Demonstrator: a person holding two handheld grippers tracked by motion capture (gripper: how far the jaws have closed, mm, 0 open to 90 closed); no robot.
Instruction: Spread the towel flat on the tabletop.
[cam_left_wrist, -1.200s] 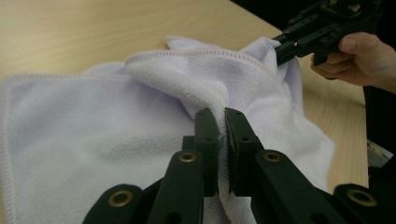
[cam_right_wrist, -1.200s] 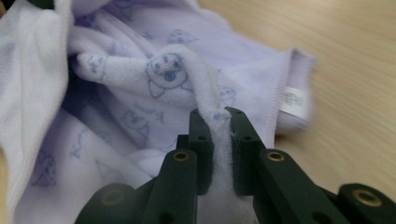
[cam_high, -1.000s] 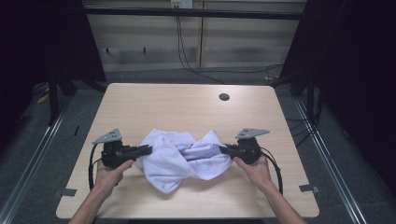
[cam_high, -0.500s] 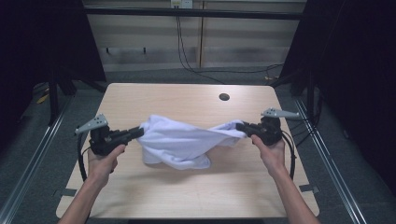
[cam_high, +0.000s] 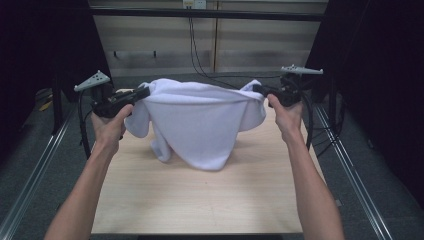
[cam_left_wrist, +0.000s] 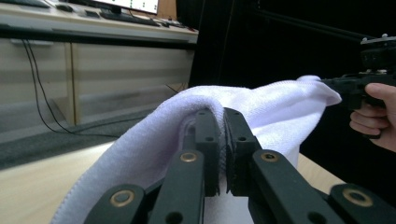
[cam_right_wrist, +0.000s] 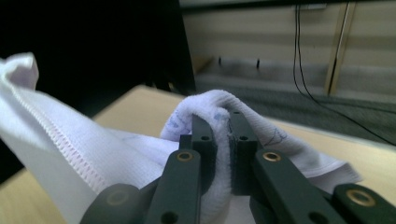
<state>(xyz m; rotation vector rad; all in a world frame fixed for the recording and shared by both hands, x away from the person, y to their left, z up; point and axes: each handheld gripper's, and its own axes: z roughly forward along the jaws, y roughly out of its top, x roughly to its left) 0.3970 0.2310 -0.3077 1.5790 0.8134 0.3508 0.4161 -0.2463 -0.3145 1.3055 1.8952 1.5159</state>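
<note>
Raised since the earlier frame, the towel (cam_high: 200, 120) hangs over the table's (cam_high: 200, 200) far edge; your left gripper (cam_high: 142, 93) and right gripper (cam_high: 256, 89) each stay clamped on an end; spreading and folding remain.

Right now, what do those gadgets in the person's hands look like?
Each tool, left and right, is black, with two flat jaws on arms joined by brass-ringed pivots. A grey three-cornered plate tops each one, and a black cable loops down from it. The forearms are bare, with no sleeves in view.
</note>
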